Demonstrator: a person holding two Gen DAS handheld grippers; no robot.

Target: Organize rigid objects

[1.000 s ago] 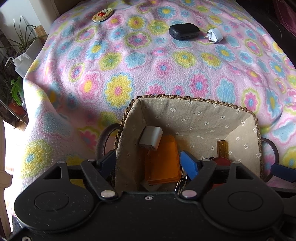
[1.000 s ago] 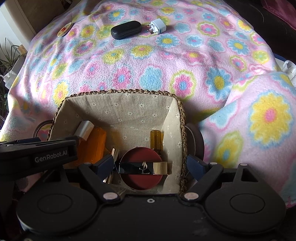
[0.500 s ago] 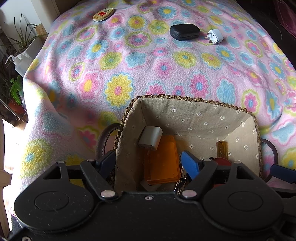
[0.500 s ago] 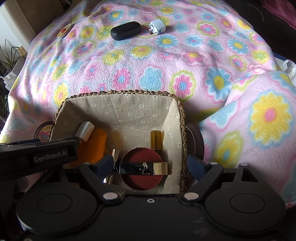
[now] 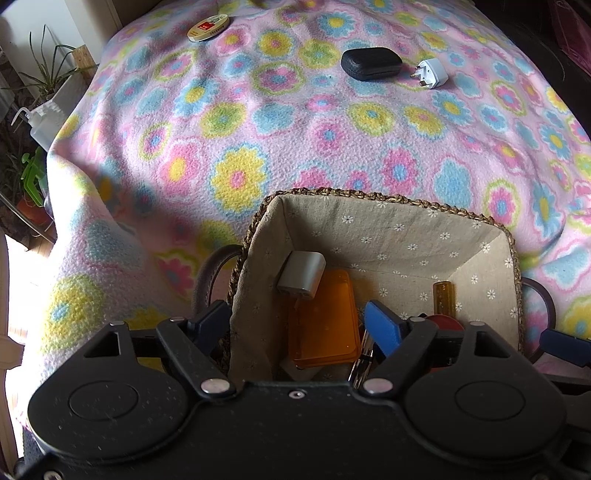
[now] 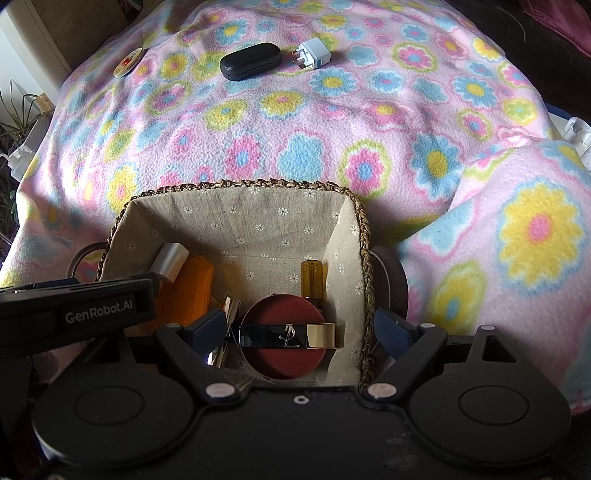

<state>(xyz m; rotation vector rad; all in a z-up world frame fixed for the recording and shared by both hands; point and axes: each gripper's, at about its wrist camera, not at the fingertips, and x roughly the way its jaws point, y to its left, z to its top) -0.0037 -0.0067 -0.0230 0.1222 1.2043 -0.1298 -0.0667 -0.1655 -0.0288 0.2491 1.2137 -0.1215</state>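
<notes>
A woven basket (image 5: 388,199) (image 6: 236,184) with a flowered cloth lining sits on the flowered blanket. Inside lie an orange flat case (image 5: 325,317) (image 6: 188,291), a grey block (image 5: 301,275) (image 6: 170,261), an amber vial (image 5: 442,299) (image 6: 313,280), a round red tin (image 6: 282,338) and a black-and-gold bar (image 6: 286,335). My left gripper (image 5: 299,325) is open, its fingers astride the basket's left wall. My right gripper (image 6: 299,330) is open, astride the basket's right wall. Neither holds anything.
At the far side of the blanket lie a black oval case (image 5: 371,63) (image 6: 250,61), a white plug adapter (image 5: 432,73) (image 6: 314,55) and a round yellow tin (image 5: 207,27) (image 6: 128,62). Plants (image 5: 33,177) stand past the left edge.
Both views have drawn back very slightly; the basket and its contents stay put. Both grippers stay open.
</notes>
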